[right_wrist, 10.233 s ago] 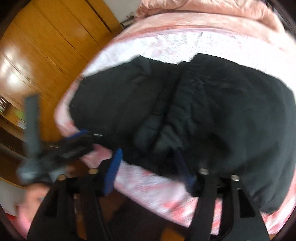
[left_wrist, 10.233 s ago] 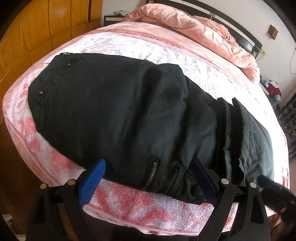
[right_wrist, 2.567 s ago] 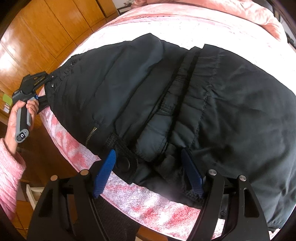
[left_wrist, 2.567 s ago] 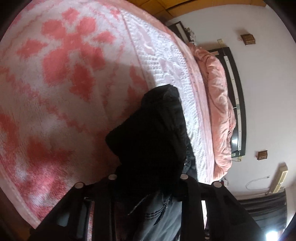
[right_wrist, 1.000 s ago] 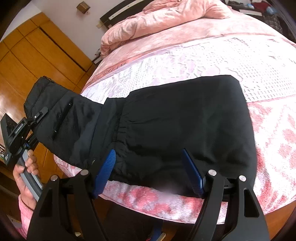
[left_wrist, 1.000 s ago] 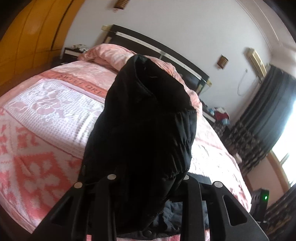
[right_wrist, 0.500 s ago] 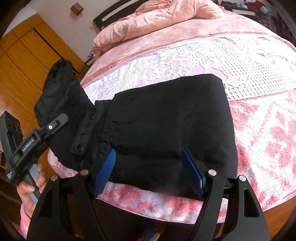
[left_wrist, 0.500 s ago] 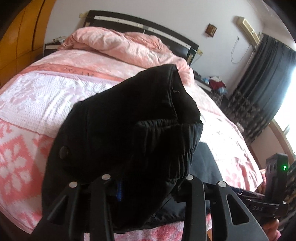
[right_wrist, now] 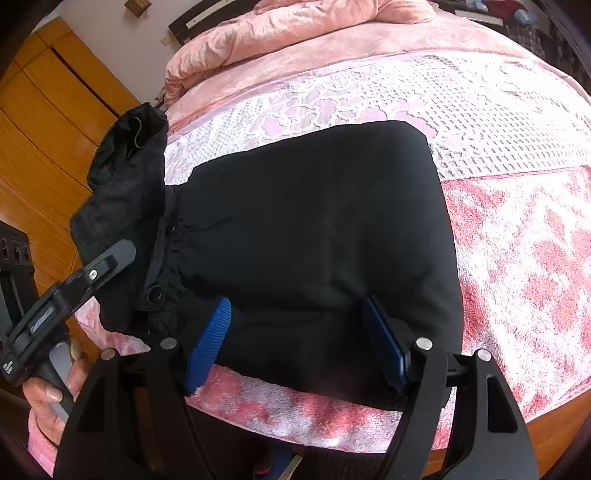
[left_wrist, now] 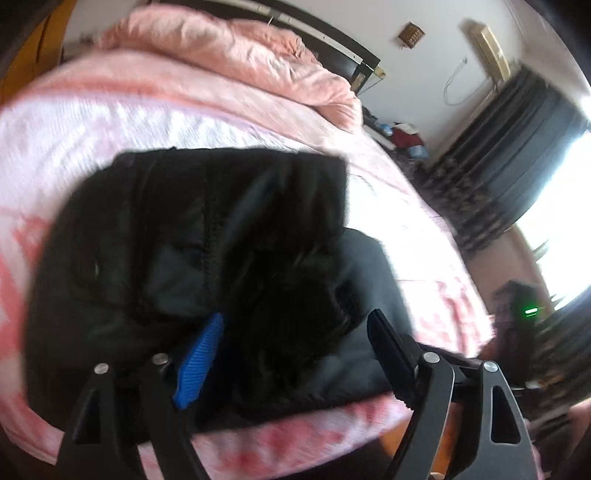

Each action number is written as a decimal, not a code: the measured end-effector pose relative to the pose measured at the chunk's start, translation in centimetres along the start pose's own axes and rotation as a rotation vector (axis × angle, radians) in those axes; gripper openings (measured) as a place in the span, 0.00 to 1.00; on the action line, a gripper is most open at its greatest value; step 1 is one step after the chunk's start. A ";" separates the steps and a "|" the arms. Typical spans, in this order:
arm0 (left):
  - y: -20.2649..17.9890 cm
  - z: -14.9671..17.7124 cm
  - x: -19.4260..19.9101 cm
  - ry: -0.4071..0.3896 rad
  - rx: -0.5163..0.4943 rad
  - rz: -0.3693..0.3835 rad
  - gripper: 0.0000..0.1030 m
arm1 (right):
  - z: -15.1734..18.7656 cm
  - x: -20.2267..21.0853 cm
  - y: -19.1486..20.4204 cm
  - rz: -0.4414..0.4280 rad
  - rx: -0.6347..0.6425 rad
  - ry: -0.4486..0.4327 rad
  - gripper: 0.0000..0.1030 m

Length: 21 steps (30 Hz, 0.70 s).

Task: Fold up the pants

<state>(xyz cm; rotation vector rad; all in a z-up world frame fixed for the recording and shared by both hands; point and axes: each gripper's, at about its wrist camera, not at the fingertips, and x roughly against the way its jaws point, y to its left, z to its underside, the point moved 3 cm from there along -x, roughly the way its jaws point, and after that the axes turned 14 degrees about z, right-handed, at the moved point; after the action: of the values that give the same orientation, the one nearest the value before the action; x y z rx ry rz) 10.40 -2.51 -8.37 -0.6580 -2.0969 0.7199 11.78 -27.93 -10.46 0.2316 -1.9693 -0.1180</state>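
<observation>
The black pants [right_wrist: 314, 221] lie folded on the pink bed [right_wrist: 517, 240]. At their left end the waist part [right_wrist: 125, 177] still stands bunched up beside the finger [right_wrist: 110, 262] of my left gripper, which a hand holds. In the left wrist view my left gripper [left_wrist: 295, 321] hangs over the stack with its jaws opening. The bunched waistband [left_wrist: 295, 280] lies loose between the blue pads, which do not press on it. My right gripper [right_wrist: 295, 347] stands open over the near edge of the pants, pads apart on either side of the cloth.
A crumpled pink quilt [right_wrist: 295, 22] lies at the head of the bed by the dark headboard [left_wrist: 332, 40]. A wooden wardrobe [right_wrist: 48, 122] stands to the left. Dark curtains [left_wrist: 517, 147] and a bright window are on the right. The bed's wooden edge [right_wrist: 554, 417] runs close below.
My left gripper has carried the waist end over and down onto the folded legs, and its jaws have spread off the cloth. The right gripper has sunk slightly, still open.
</observation>
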 end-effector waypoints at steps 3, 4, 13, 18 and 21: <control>-0.2 -0.2 1.4 -0.002 0.039 0.065 0.78 | -0.1 -0.1 -0.2 -0.001 -0.006 0.005 0.71; -0.4 -0.6 2.3 -0.021 0.027 0.069 0.78 | -0.1 -0.2 -0.3 -0.005 -0.009 0.008 0.71; 5.4 -1.3 2.8 0.068 -0.038 -0.384 0.76 | 0.0 -0.4 -0.1 0.017 0.010 0.016 0.72; 5.2 -1.2 2.5 0.060 -0.063 -0.362 0.77 | -0.4 -0.2 0.3 0.033 0.014 0.025 0.72; 4.9 -1.7 3.6 -0.001 -0.042 -0.346 0.81 | -1.4 0.7 1.0 -0.014 0.010 0.011 0.74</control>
<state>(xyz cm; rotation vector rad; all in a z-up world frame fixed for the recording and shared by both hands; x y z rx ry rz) 10.90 3.72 -8.95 -0.3027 -2.1567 0.4822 12.65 -27.07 -9.08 0.2523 -1.9584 -0.1164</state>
